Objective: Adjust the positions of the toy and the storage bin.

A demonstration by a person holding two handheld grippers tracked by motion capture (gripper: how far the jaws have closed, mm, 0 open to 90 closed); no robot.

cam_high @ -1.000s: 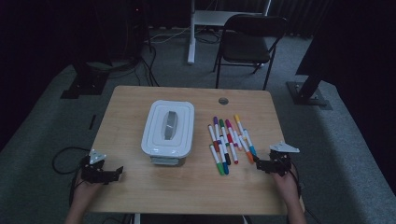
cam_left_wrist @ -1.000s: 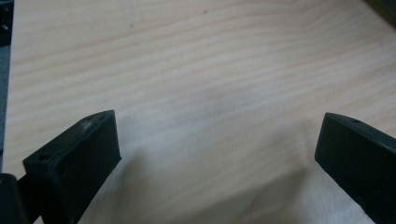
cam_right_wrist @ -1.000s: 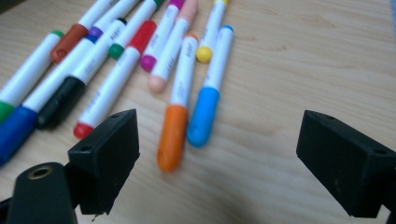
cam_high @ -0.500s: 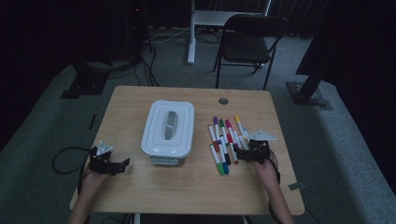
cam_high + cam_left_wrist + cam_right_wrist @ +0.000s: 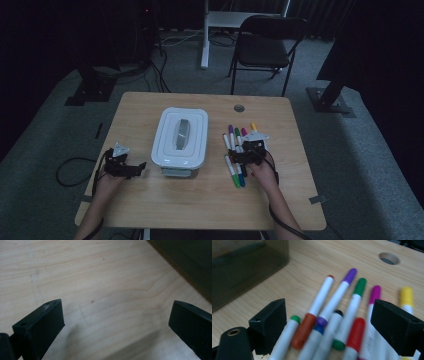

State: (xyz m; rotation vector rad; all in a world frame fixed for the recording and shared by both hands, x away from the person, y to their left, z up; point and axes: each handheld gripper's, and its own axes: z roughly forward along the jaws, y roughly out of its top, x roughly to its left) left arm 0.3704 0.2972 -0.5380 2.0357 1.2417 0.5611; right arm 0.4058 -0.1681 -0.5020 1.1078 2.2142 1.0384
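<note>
A heap of several white markers [image 5: 234, 150] with coloured caps lies on the right half of the wooden table [image 5: 210, 205]. My right gripper [image 5: 240, 154] hovers low over the heap, open. In the right gripper view its jaws [image 5: 332, 315] straddle the markers [image 5: 337, 298] without touching them: purple, green, red, orange, magenta and yellow caps show. A white box with a closed lid [image 5: 180, 135] stands at the table's middle. My left gripper [image 5: 141, 168] is open just left of the box, and over bare wood [image 5: 100, 285] in the left gripper view, jaws [image 5: 115, 322] wide apart.
The box's translucent wall [image 5: 244, 265] stands left of the markers. A round cable hole [image 5: 239, 108] sits near the table's far edge. A black chair [image 5: 267, 47] stands behind the table. The table's edge [image 5: 175, 272] lies close to the left gripper.
My right gripper has moved left from the table's right edge to above the markers. My left gripper has shifted right, closer to the box. Both stay open.
</note>
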